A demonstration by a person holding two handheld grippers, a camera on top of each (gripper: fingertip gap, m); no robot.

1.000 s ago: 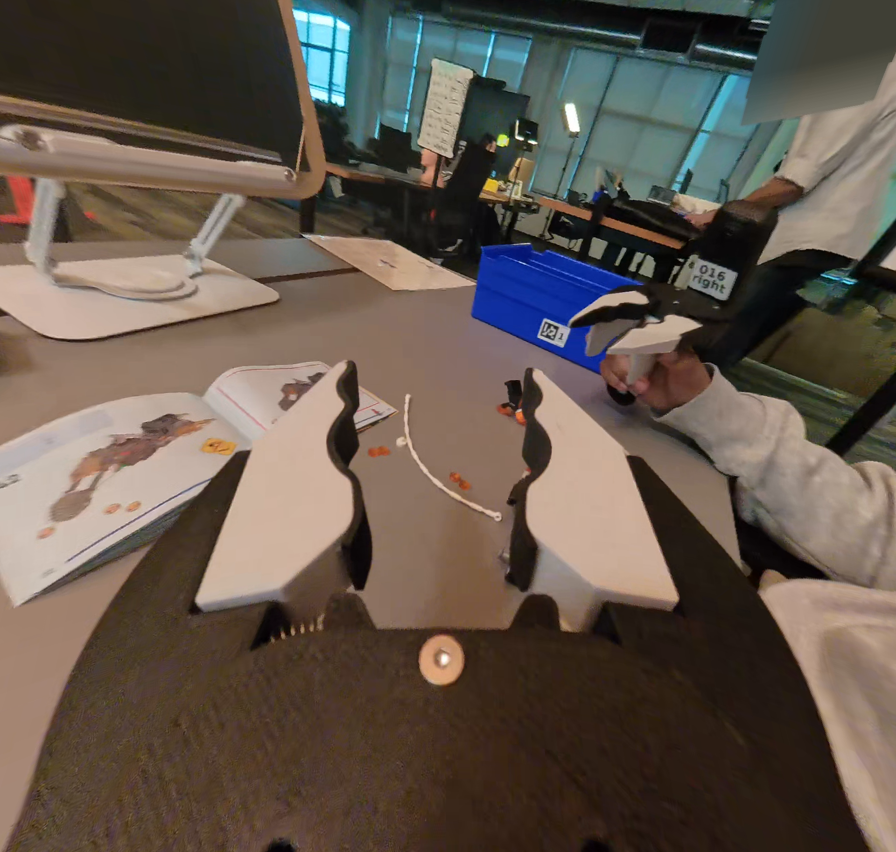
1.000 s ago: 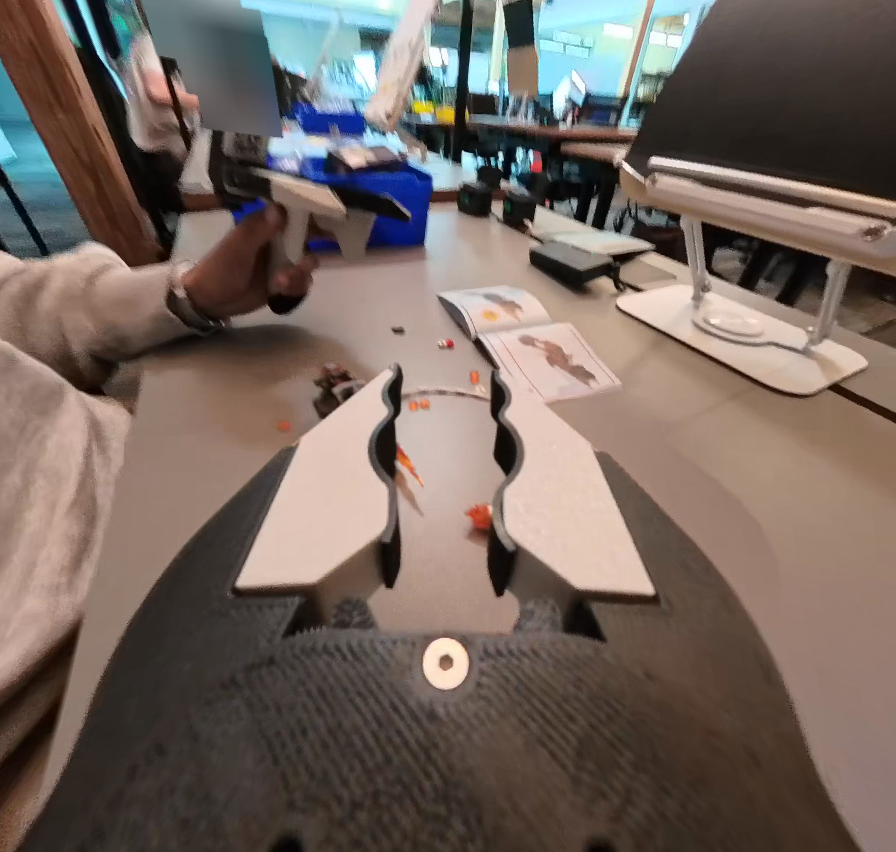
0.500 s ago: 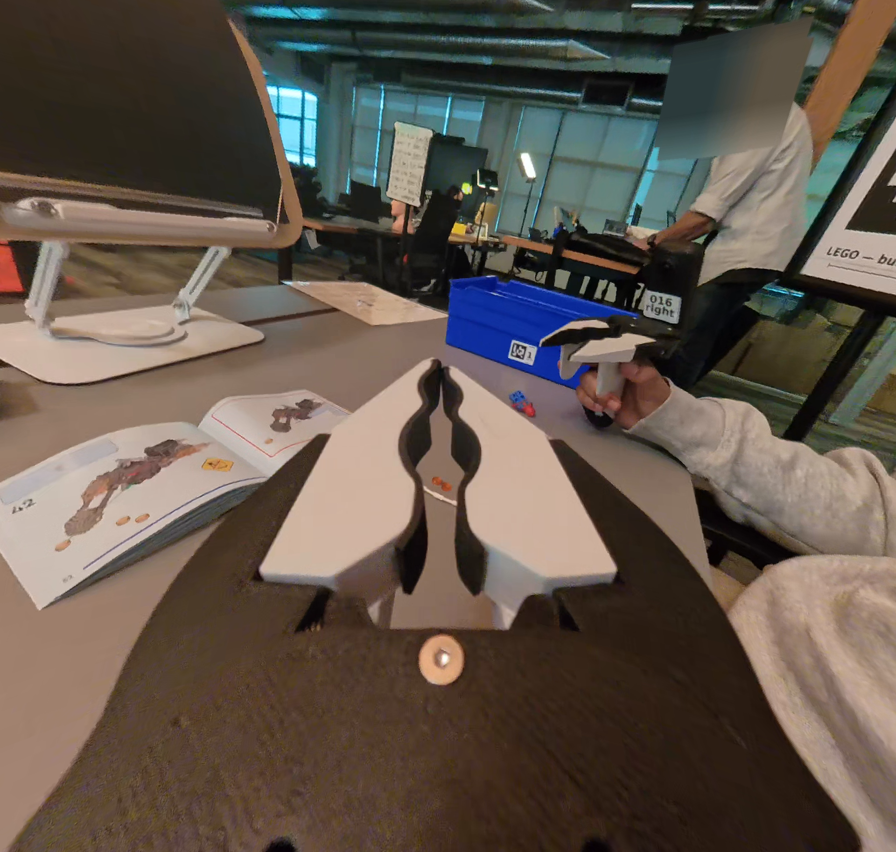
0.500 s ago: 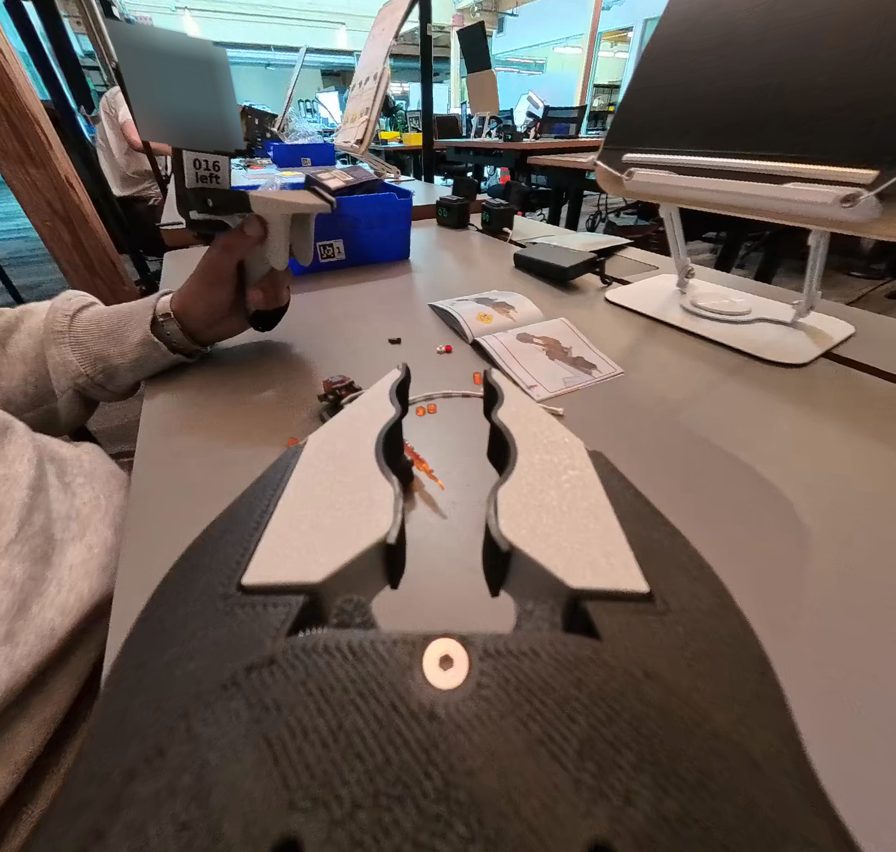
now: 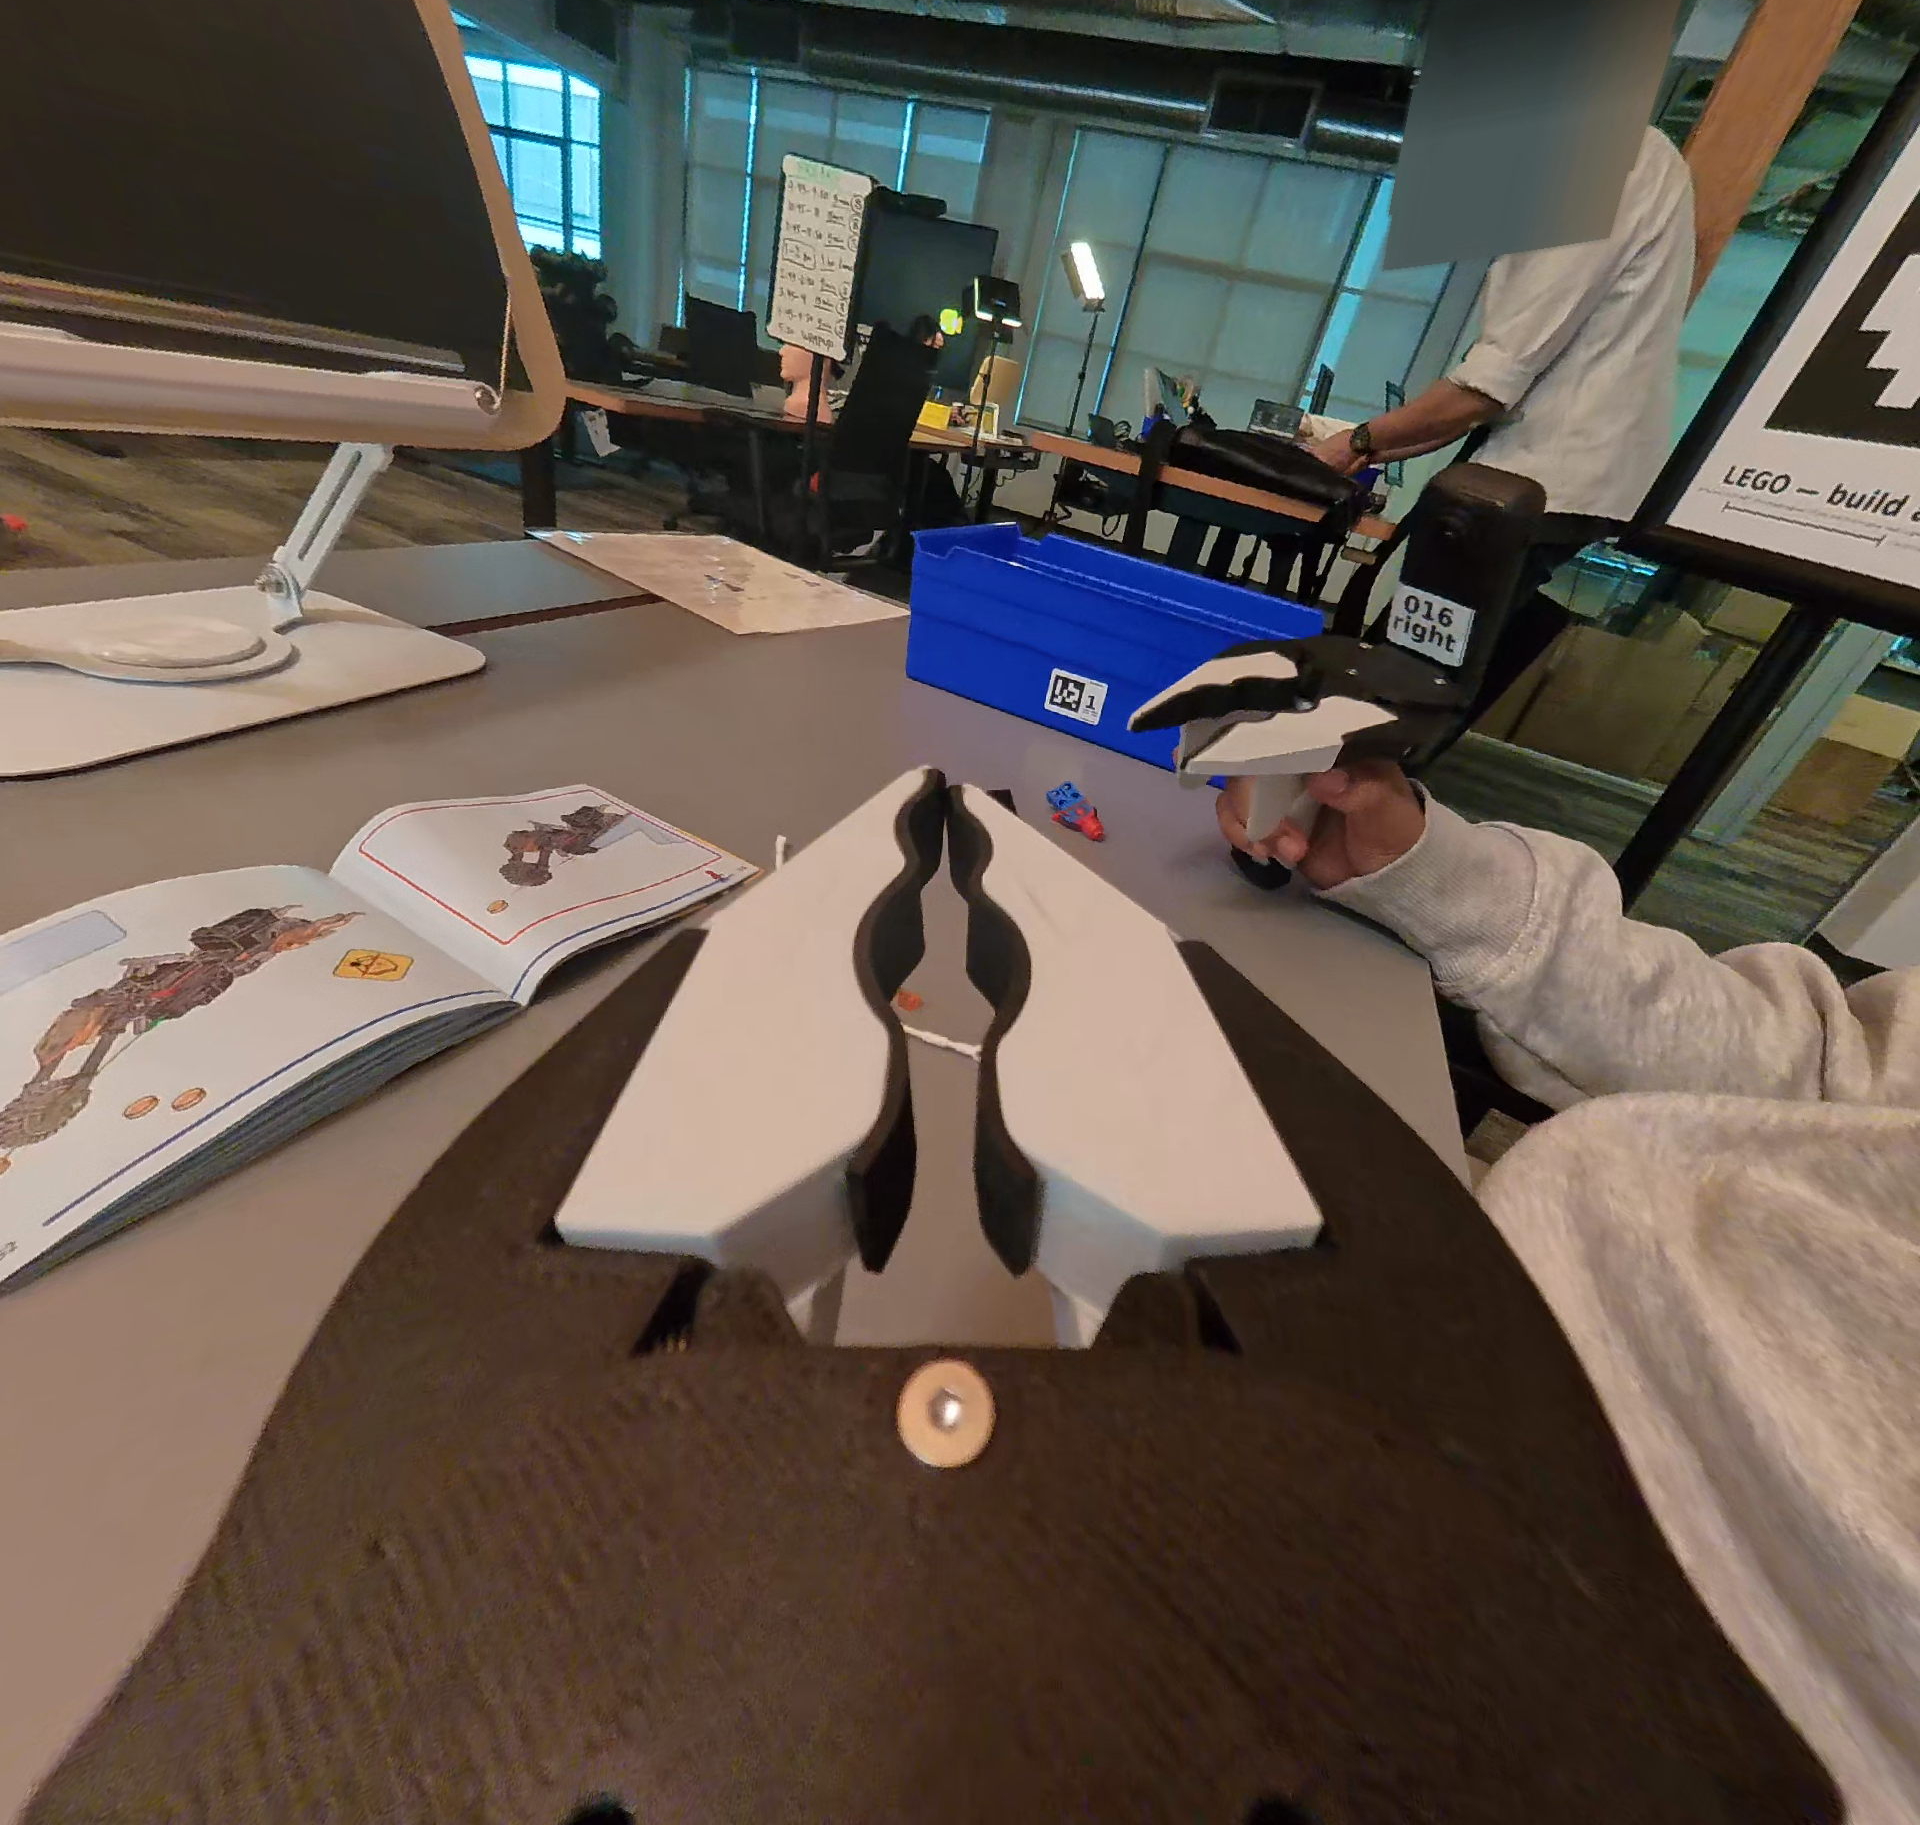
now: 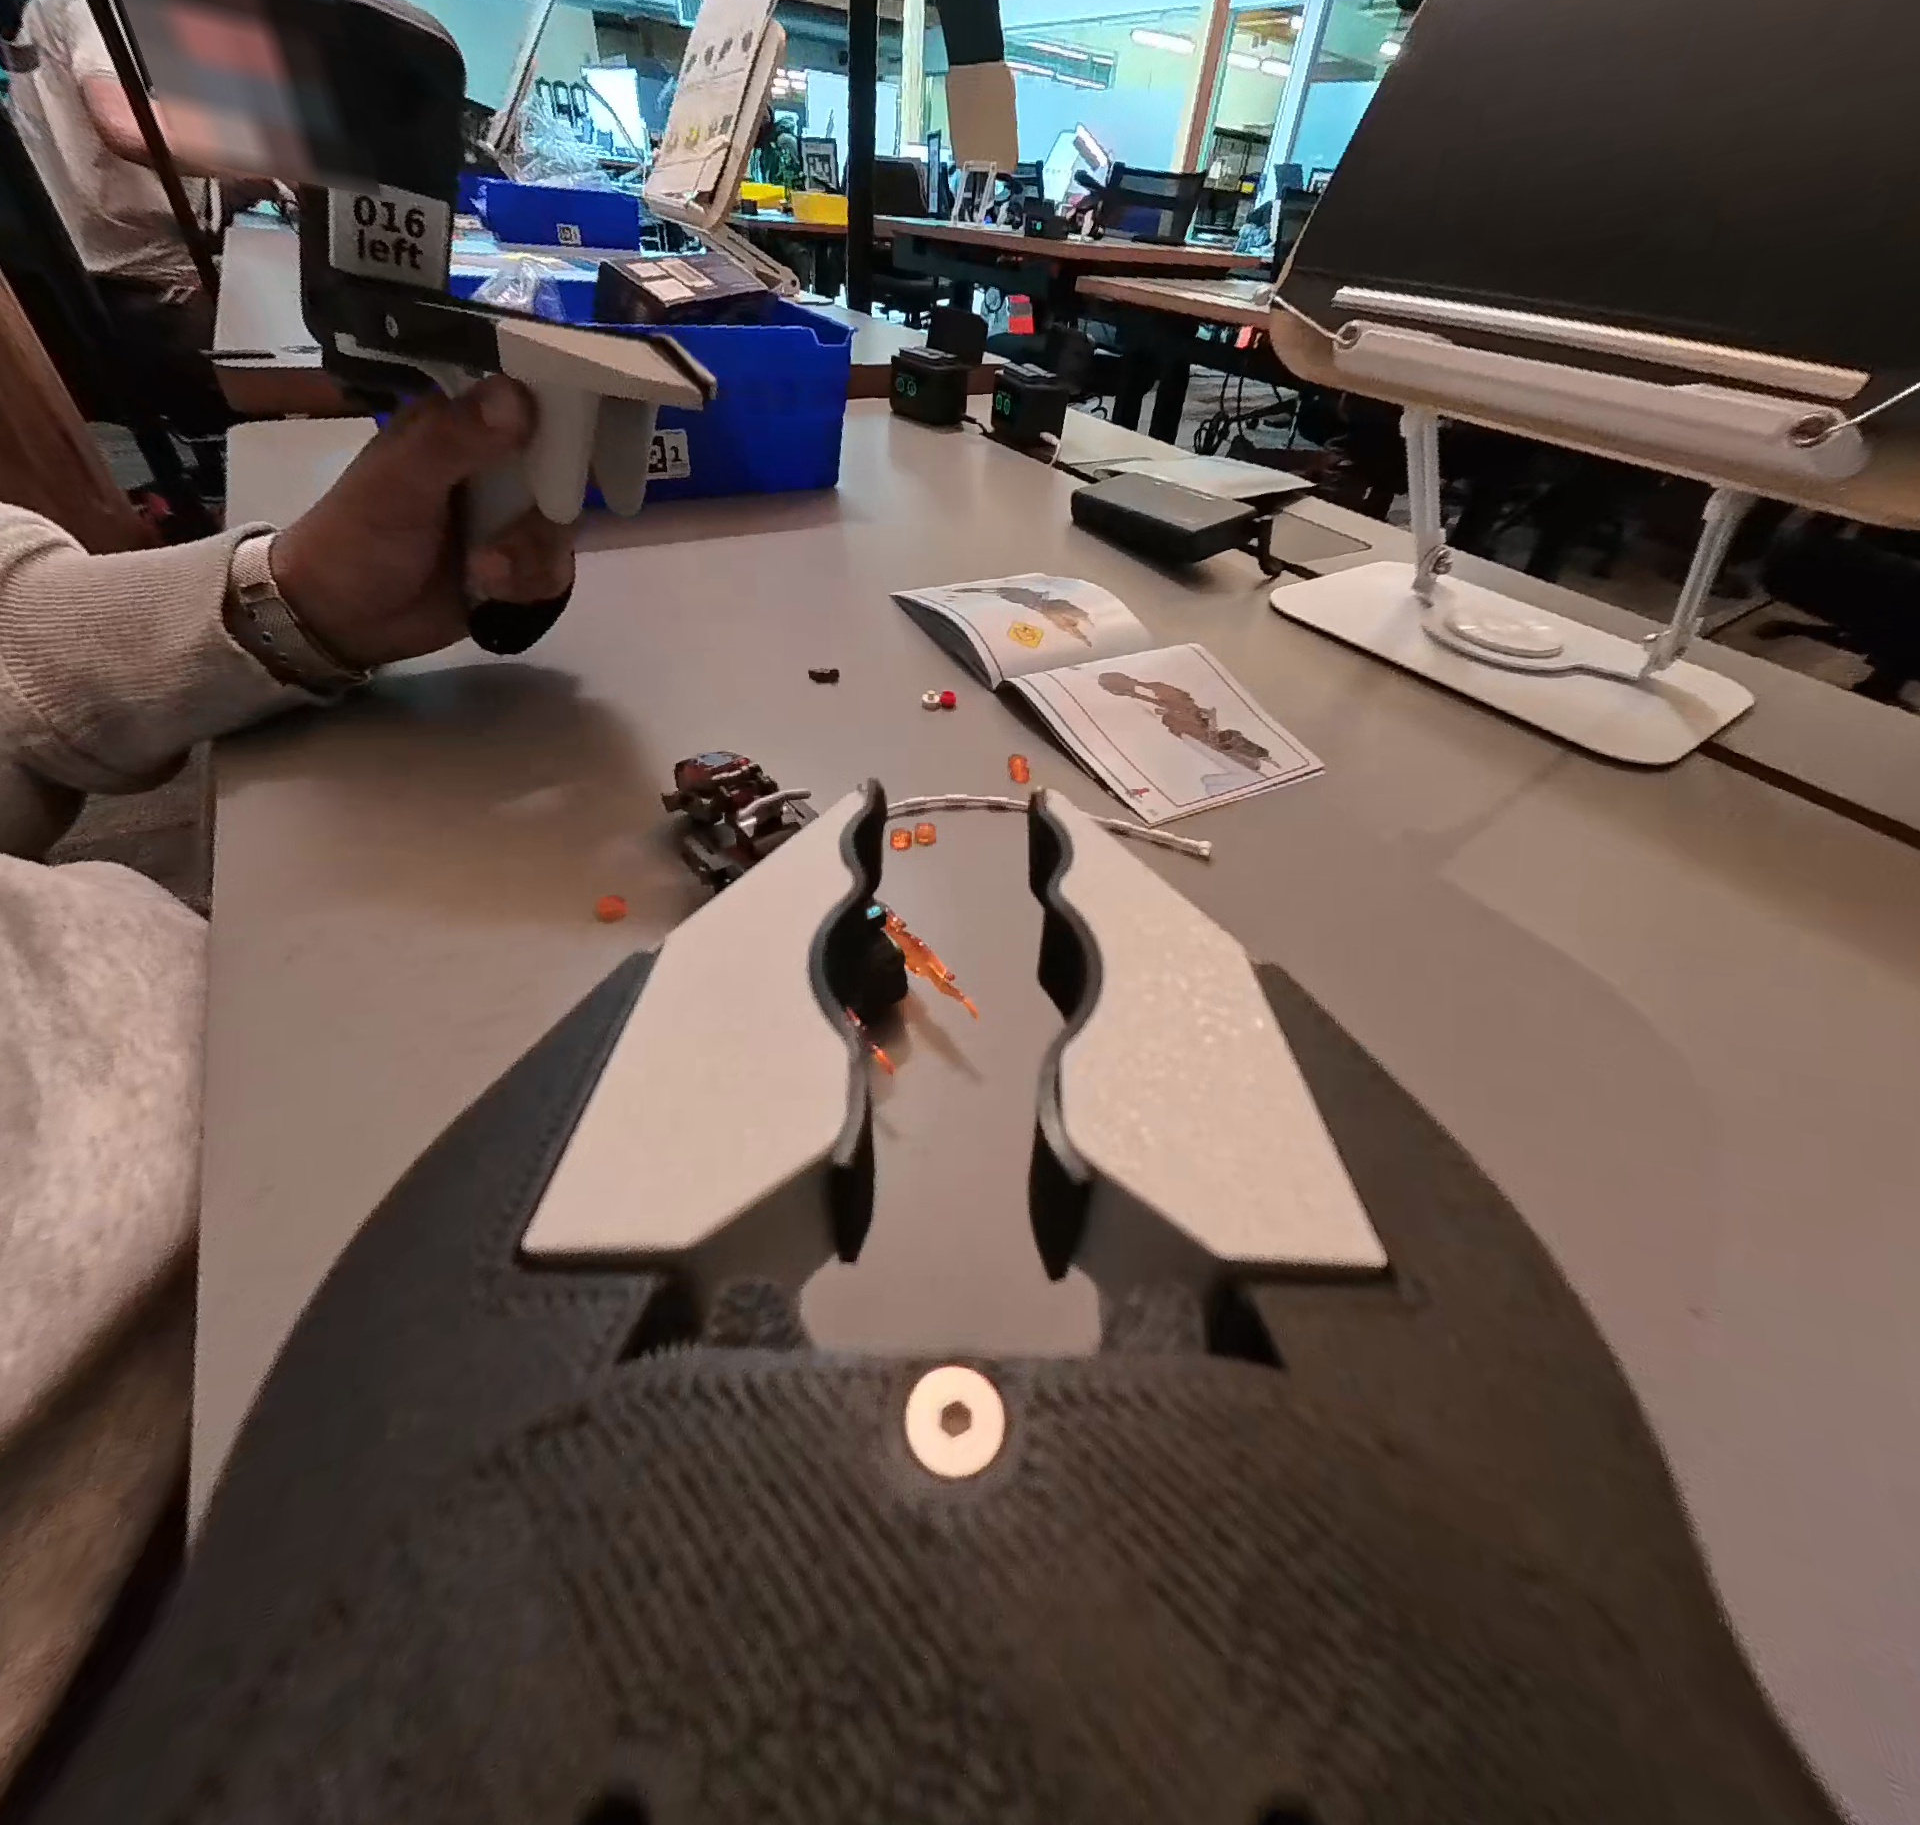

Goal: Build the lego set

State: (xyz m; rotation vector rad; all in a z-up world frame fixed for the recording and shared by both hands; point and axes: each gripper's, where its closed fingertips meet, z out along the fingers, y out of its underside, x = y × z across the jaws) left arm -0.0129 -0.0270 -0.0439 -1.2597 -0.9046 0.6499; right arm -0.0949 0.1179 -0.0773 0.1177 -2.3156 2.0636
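My left gripper is shut and empty, held above the table; it also shows in the right wrist view, raised at the left. My right gripper is open over the table and also shows in the left wrist view. A small dark piece with orange flame parts lies between its fingers, close to the left one. A dark lego model sits just left of the fingertips. A white string and orange studs lie beyond. The open instruction booklet lies nearby.
A blue bin stands at the far table edge. A blue and red piece lies before it. A white tablet stand and a black box sit behind the booklet. A person stands in the background. About 20 cm separates my left fingertips from my right.
My left gripper has shut from wide open and has risen and tilted up. My right gripper stays open over the same spot.
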